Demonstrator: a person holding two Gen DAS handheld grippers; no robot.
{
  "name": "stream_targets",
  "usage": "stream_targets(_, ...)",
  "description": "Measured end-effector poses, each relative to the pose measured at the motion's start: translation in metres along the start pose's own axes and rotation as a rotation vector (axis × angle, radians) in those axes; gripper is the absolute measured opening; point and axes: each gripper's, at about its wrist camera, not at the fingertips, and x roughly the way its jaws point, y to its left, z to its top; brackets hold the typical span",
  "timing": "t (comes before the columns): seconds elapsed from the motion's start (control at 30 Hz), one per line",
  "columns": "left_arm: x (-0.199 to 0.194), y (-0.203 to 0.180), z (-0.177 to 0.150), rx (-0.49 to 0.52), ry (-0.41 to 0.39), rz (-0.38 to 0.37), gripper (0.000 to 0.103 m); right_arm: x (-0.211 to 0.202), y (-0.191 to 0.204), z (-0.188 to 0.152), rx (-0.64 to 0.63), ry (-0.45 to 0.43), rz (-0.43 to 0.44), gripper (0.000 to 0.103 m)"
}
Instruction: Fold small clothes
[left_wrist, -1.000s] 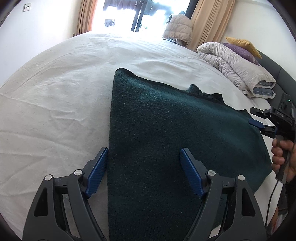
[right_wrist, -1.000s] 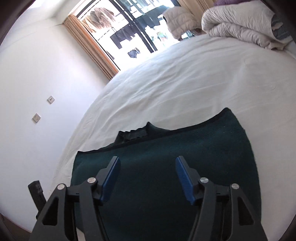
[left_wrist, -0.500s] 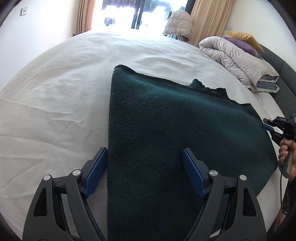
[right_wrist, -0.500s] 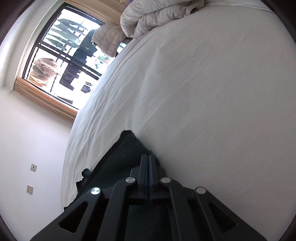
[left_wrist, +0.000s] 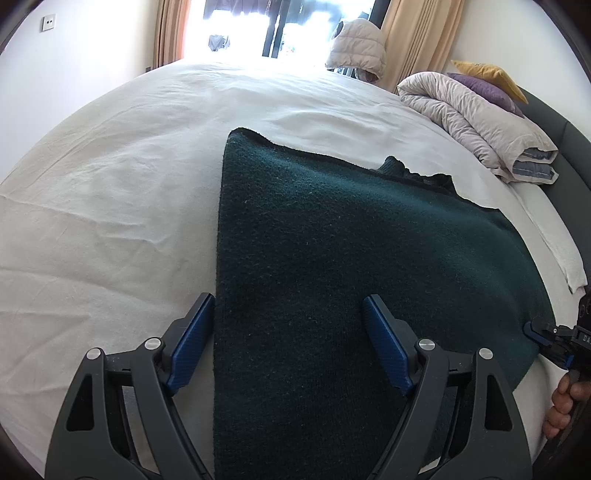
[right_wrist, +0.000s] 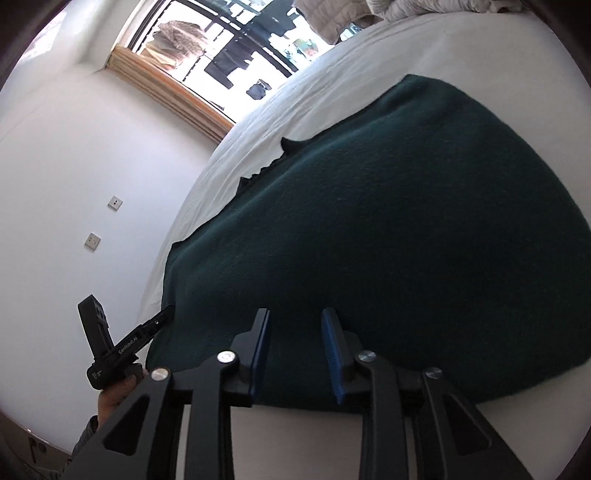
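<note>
A dark green knit garment (left_wrist: 351, 266) lies flat on the white bed (left_wrist: 110, 206), folded into a rough rectangle with its collar peeking out at the far edge. It also fills the right wrist view (right_wrist: 388, 229). My left gripper (left_wrist: 288, 343) is open, its blue pads straddling the garment's near left edge. My right gripper (right_wrist: 295, 347) is partly open and empty at the garment's near edge. It also shows at the right edge of the left wrist view (left_wrist: 546, 339). The left gripper shows at the lower left of the right wrist view (right_wrist: 162, 317).
A rolled duvet and pillows (left_wrist: 476, 118) lie at the bed's far right by a dark headboard (left_wrist: 565, 147). A padded jacket (left_wrist: 356, 48) sits by the bright window. A white wall with sockets (right_wrist: 92, 240) stands beyond the bed's far side.
My right gripper was open, shut half a second ago near the garment's corner, and now stands partly open at the garment's edge. My left gripper has stayed open in place.
</note>
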Motion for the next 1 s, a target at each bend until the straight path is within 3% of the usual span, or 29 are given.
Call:
stream_targets(0.17, -0.001, 0.001, -0.002, 0.001, -0.007, -0.004, 0.081, -0.043, -0.037, -0.013, 0.083, -0.089, -0.056, 0.016)
stream_targets(0.27, -0.001, 0.000, -0.003, 0.002, -0.008, -0.004, 0.081, -0.065, -0.054, -0.022, 0.135, -0.127, -0.083, 0.002)
stream_targets(0.3, -0.001, 0.000, -0.003, 0.002, -0.008, -0.003, 0.081, -0.070, -0.055, -0.025, 0.147, -0.140, -0.089, 0.001)
stream_targets(0.4, -0.002, 0.000, -0.003, -0.001, -0.007, -0.005, 0.081, -0.079, -0.037, -0.027, 0.117, -0.163, -0.160, 0.016)
stream_targets(0.43, -0.002, 0.000, -0.003, 0.000, -0.008, -0.006, 0.081, -0.081, -0.029, -0.027, 0.099, -0.173, -0.160, 0.030)
stream_targets(0.5, -0.004, 0.002, -0.004, -0.006, -0.014, -0.017, 0.081, -0.080, -0.008, -0.023, 0.054, -0.181, -0.117, 0.035)
stream_targets(0.63, -0.007, 0.005, -0.008, -0.015, -0.015, -0.029, 0.081, -0.048, 0.053, -0.012, -0.080, -0.134, -0.017, 0.040)
stream_targets(0.67, -0.008, 0.005, -0.008, -0.013, -0.015, -0.028, 0.081, -0.034, 0.066, -0.010, -0.103, -0.106, 0.013, 0.045)
stream_targets(0.77, -0.009, 0.005, -0.009, -0.017, -0.013, -0.033, 0.081, 0.010, 0.091, -0.007, -0.152, -0.018, 0.060, 0.047)
stream_targets(0.9, -0.016, 0.009, -0.014, -0.030, -0.016, -0.046, 0.081, 0.061, 0.076, -0.009, -0.122, 0.096, 0.001, 0.050)
stream_targets(0.97, -0.023, 0.015, -0.018, -0.046, -0.016, -0.054, 0.081, 0.059, 0.062, -0.010, -0.092, 0.068, 0.022, 0.034)
stream_targets(1.0, -0.030, 0.020, -0.021, -0.069, -0.024, -0.061, 0.081, 0.053, 0.055, -0.011, -0.074, 0.056, 0.030, 0.033)
